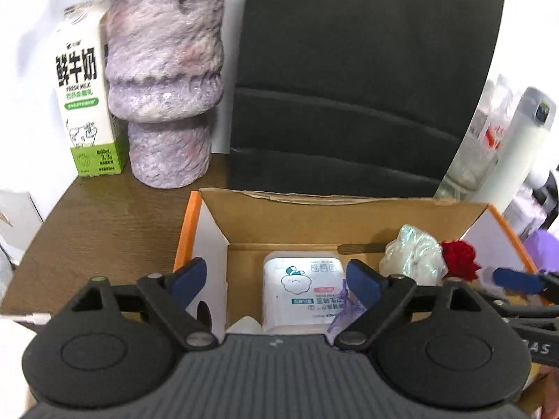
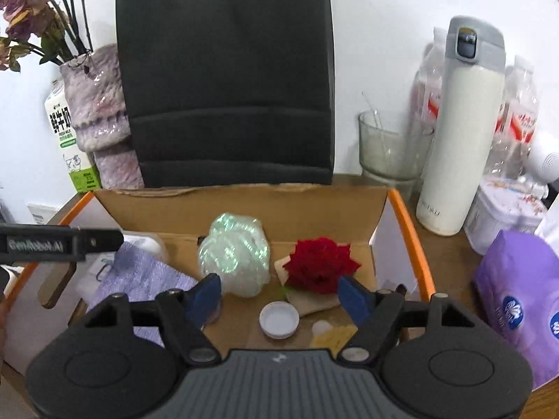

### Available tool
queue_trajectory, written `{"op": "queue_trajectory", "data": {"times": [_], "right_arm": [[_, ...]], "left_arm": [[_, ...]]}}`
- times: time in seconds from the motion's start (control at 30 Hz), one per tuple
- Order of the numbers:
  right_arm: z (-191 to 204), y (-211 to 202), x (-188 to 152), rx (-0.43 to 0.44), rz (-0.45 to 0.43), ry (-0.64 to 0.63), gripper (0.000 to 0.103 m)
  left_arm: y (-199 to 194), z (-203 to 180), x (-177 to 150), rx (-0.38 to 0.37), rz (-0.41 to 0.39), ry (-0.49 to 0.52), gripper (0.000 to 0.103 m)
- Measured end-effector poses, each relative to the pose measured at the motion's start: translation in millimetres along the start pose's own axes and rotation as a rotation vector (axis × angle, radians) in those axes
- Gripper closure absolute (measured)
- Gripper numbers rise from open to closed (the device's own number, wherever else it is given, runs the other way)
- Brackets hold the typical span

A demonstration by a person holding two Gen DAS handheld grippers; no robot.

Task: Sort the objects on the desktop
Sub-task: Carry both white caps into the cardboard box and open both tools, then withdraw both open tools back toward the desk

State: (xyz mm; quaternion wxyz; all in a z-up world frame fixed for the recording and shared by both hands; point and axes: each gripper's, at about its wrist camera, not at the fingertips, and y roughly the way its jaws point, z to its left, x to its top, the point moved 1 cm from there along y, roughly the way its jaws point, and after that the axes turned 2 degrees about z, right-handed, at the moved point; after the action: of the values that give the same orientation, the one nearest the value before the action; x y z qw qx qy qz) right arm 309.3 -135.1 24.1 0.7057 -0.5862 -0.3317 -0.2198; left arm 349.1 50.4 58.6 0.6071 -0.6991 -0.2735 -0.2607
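We hold both claws, left claw and right claw, wide and empty over one cardboard box holding one red rose.

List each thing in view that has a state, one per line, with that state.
cardboard box: flaps open, things inside
thermos: upright, lid closed
milk carton: upright, looks closed
vase: upright, holding dried flowers
glass: upright
white cap: loose on the box floor, off any bottle
red flower: lying in the box
left gripper: fingers open, empty
right gripper: fingers open, empty
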Motion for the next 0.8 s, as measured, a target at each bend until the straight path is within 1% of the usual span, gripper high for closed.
{"op": "queue_trajectory", "data": {"times": [0.1,0.17,0.27,0.3,0.37,0.4,0.47,0.53,0.6,0.67,0.73,0.8], "right_arm": [[2.1,-3.1,2.8,-0.002,0.017,-0.015,0.029],[2.2,-12.8,4.1,-0.001,0.022,-0.013,0.029],[5.9,-39.3,3.1,0.006,-0.001,-0.009,0.026],[7.8,-49.2,0.8,0.009,-0.004,-0.009,0.023],[11.1,-71.6,-9.8,0.012,-0.017,-0.006,0.023],[11.5,-83.1,-17.0,0.018,-0.026,-0.001,0.023],[15.0,-109.1,-36.7,0.026,-0.055,0.0,0.023],[19.1,-138.7,-63.5,0.043,-0.104,-0.001,0.018],[22.0,-166.3,-94.8,0.064,-0.135,0.006,0.016],[23.9,-187.3,-127.0,0.074,-0.136,0.019,0.016],[25.9,-204.2,-159.3,0.07,-0.119,0.03,0.016],[26.6,-218.4,-187.5,0.061,-0.11,0.039,0.016]], "left_arm": [[-12.5,3.1,-1.6,-0.019,0.015,-0.049,0.012],[-27.6,0.2,-2.9,-0.035,0.013,-0.046,0.012],[-55.8,-7.4,-6.5,-0.017,-0.018,-0.004,0.011],[-67.0,-8.7,-10.3,-0.011,-0.025,0.001,0.011],[-90.3,-8.7,-26.0,-0.015,-0.054,-0.022,0.006],[-102.7,-10.3,-38.6,-0.026,-0.068,-0.033,0.004],[-126.2,-14.8,-68.2,-0.032,-0.083,-0.041,0.004],[-153.6,-18.8,-104.3,-0.042,-0.124,-0.059,0.004],[-180.4,-23.4,-139.6,-0.069,-0.164,-0.065,0.003],[-202.9,-26.9,-171.6,-0.074,-0.188,-0.056,0.002],[-220.5,-29.5,-201.1,-0.065,-0.206,-0.043,0.001],[-234.5,-32.9,-226.4,-0.063,-0.219,-0.004,0.001]]}}
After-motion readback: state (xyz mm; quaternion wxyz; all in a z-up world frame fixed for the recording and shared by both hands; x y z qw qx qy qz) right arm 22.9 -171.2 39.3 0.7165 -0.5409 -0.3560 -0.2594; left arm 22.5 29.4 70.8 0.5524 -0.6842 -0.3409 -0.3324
